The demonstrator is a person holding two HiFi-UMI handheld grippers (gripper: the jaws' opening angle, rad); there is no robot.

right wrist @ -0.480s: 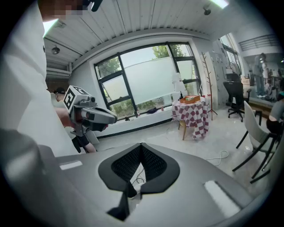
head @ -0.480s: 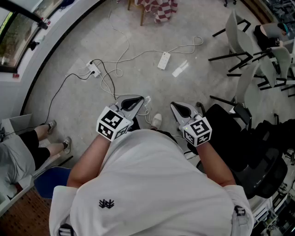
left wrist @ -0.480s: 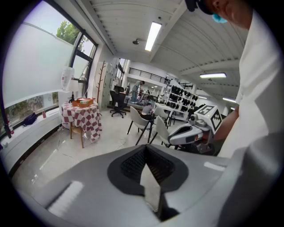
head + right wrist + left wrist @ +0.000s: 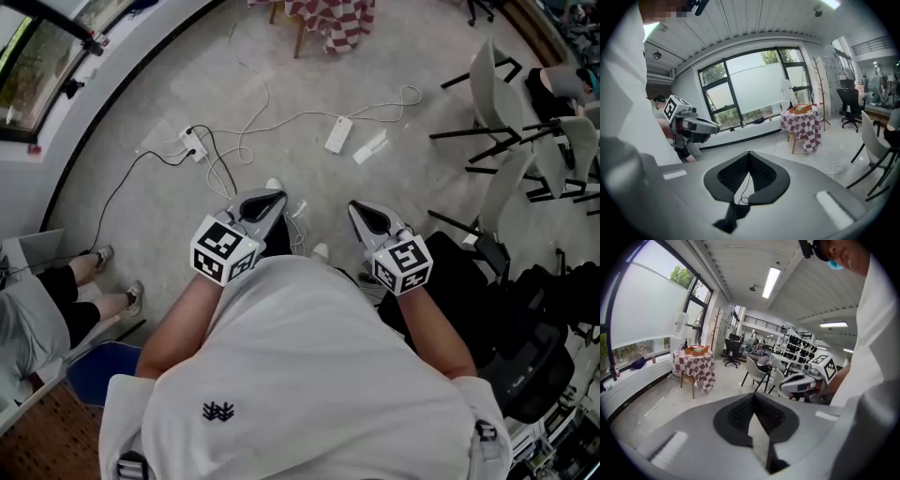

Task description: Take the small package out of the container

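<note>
I hold both grippers in front of my chest, pointing forward above the grey floor. The left gripper (image 4: pixel 265 200) is shut with nothing between its pads, and its closed tips (image 4: pixel 753 395) fill the left gripper view. My right gripper (image 4: pixel 360 210) is shut and empty too, its pads meeting at the tip (image 4: pixel 749 153). Ahead stands a small table with a red-and-white checked cloth (image 4: pixel 328 19). A brown open container (image 4: pixel 697 350) (image 4: pixel 802 108) rests on top of it. No small package can be made out at this distance.
White and black cables with power strips (image 4: pixel 192 142) (image 4: pixel 337 134) lie across the floor ahead. White chairs (image 4: pixel 511 103) stand at the right, with a black office chair (image 4: pixel 525 366) nearer me. A seated person's legs (image 4: pixel 89 300) are at the left, by the curved window wall.
The floor cables and the checked table have slid nearer in the head view, so I have moved forward a little. Both grippers stay shut in front of my chest.
</note>
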